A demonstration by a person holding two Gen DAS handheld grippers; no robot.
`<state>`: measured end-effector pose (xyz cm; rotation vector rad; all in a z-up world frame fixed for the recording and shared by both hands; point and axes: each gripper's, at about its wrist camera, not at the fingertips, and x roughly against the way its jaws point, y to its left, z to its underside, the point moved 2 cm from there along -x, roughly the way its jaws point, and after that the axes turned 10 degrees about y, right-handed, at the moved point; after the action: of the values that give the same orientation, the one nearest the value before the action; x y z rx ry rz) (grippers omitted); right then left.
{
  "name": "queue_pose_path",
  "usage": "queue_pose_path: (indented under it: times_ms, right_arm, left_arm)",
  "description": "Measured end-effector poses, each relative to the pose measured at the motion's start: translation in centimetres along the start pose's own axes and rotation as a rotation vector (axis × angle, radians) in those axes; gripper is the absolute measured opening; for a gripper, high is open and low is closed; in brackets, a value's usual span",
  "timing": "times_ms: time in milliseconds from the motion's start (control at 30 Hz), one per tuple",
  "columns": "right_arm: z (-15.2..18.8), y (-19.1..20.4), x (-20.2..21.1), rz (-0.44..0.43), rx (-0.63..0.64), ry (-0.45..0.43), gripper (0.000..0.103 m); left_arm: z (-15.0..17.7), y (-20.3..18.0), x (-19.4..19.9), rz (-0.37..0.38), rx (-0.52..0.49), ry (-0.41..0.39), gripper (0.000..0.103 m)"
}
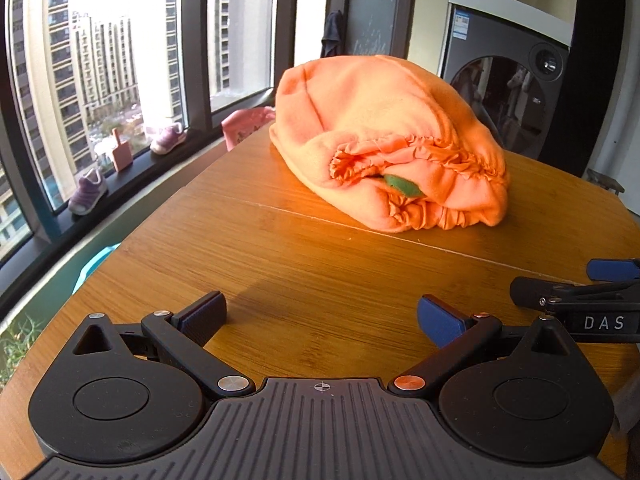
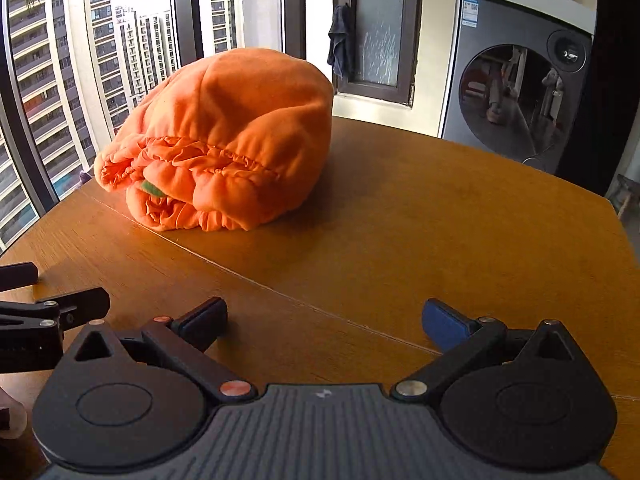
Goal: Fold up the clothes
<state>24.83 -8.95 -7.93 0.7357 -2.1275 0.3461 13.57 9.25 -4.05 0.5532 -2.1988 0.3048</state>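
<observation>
Left gripper [image 1: 322, 312] and right gripper [image 2: 324, 316]: jaws released, empty, over table [image 2: 440, 232]. Orange garment [image 1: 384, 140] bundled at 12 o'clock, well apart.

I'm working in a high-rise flat's laundry corner. A washing machine [image 2: 516, 100] is standing just beyond the wooden table [image 2: 440, 220]; small shoes [image 1: 168, 139] are sitting on the sill left of the table, and apartment towers [image 1: 104, 68] are filling the windows behind it.
</observation>
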Motion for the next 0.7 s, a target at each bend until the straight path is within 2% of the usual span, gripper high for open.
queue_pose_path:
  times_ms: [100,500,700]
  right_arm:
    - [0.0,0.1,-0.1,-0.003,0.005,0.002,0.103]
    - [0.2,0.4,0.1,-0.003,0.006,0.002,0.103]
    - [1.3,0.4,0.5,-0.007,0.015,-0.041,0.103]
  left_arm:
    - [-0.1,-0.6,-0.1,-0.027,-0.024,0.011,0.103]
    - [-0.3,-0.5,-0.1,-0.027,-0.017,0.01,0.103]
    - [-0.2,-0.5,-0.2,-0.041,-0.003,0.005,0.103]
